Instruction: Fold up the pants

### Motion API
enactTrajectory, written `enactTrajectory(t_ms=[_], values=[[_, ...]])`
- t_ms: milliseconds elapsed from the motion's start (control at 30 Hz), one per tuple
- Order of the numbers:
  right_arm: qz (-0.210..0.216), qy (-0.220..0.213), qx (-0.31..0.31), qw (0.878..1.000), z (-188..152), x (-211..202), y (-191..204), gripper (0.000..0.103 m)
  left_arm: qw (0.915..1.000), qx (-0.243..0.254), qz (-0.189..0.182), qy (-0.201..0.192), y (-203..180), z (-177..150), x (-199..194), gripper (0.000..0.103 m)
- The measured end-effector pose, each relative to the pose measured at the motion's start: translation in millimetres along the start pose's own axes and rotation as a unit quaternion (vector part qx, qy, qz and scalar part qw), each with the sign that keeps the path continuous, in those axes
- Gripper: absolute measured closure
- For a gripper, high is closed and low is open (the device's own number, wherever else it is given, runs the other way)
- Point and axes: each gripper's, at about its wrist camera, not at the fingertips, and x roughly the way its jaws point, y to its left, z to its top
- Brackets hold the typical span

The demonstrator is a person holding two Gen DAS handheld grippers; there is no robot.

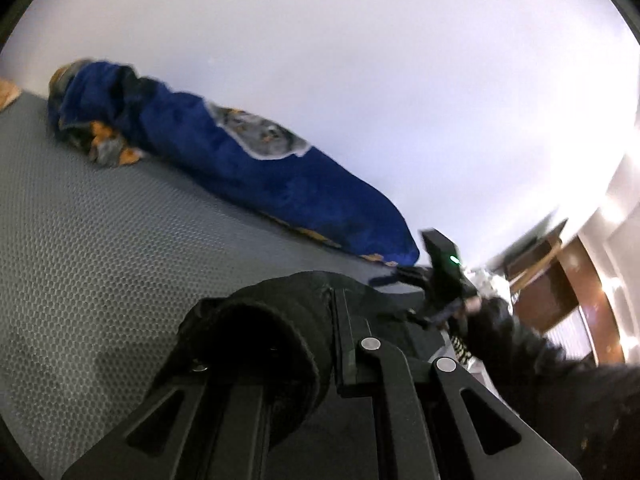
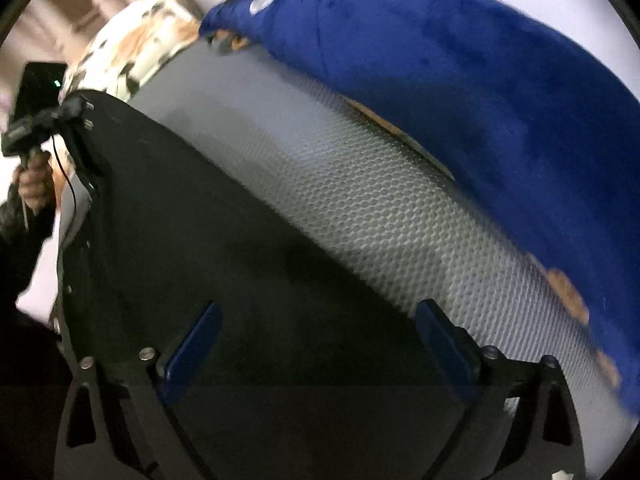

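Observation:
The black pants [image 1: 276,320] are bunched between my left gripper's fingers, an open leg cuff [image 1: 248,344] facing the camera. My left gripper [image 1: 348,344] is shut on this cloth. In the right wrist view the black pants [image 2: 224,264] spread flat over the grey mat [image 2: 360,208]. My right gripper [image 2: 316,340] is open, its blue pads [image 2: 196,344] wide apart just above the black cloth, holding nothing. The other gripper [image 2: 36,120] and the hand holding it show at the far left.
A blue blanket [image 1: 248,160] with orange and grey print lies along the mat's far edge, also in the right wrist view [image 2: 460,92]. A white spotted cloth [image 2: 132,48] lies at the mat's end. A white wall [image 1: 360,60] and brown furniture [image 1: 560,280] stand behind.

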Motion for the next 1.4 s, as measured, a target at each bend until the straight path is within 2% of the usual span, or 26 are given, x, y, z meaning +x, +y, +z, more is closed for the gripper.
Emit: enactTrajectory(t_ms=[67,133,300,333,400,500,700,800,933,1100,1233,1400], values=[[0.028,0.030,-0.021,0.999,5.8,9.0,-6.1,0.014,1.0000,0.009,0.000,0.000,-5.8,-3.5,-3.4,0.095],[0.059,0.063,-0.040,0.995,8.1,18.3,-11.5,0.025,0.9999,0.012,0.004,-0.001,-8.0,-6.7,-4.8,0.095],[0.095,0.085,-0.053,0.990,11.8,21.7,-27.5,0.039,0.9998,0.010,0.016,0.000,-1.9,-12.3,-12.6,0.095],[0.097,0.089,-0.053,0.990,11.1,20.3,-32.3,0.047,0.9998,0.009,0.018,-0.001,-1.1,-13.4,-14.0,0.095],[0.093,0.094,-0.056,0.990,9.5,20.3,-37.4,0.057,0.9998,0.006,0.020,-0.003,3.5,-8.7,-13.5,0.095],[0.091,0.098,-0.047,0.990,0.3,14.6,-47.4,0.068,0.9997,0.001,0.023,-0.002,3.9,-8.9,-9.8,0.095],[0.049,0.084,-0.032,0.995,-11.3,11.4,-40.8,0.078,0.9993,-0.003,0.037,0.000,2.7,-7.7,-6.1,0.095],[0.011,0.065,-0.019,0.998,-20.1,6.3,-36.9,0.089,0.9991,-0.004,0.041,0.005,4.9,-5.8,-0.4,0.095],[-0.043,0.025,0.008,0.999,-34.6,-7.1,-23.3,0.093,0.9986,-0.005,0.051,0.007,8.4,-4.0,3.2,0.095],[-0.111,-0.020,0.035,0.993,-57.3,-38.9,8.9,0.095,0.9983,0.002,0.057,0.013,3.9,-5.8,-1.7,0.095],[-0.139,-0.048,0.056,0.987,-85.4,-69.5,40.8,0.095,0.9982,0.021,0.054,0.017,-11.1,-17.2,-17.5,0.095],[-0.152,-0.078,0.078,0.982,-132.4,-101.8,80.5,0.095,0.9980,0.039,0.040,0.031,-30.0,-44.8,-42.3,0.095]])
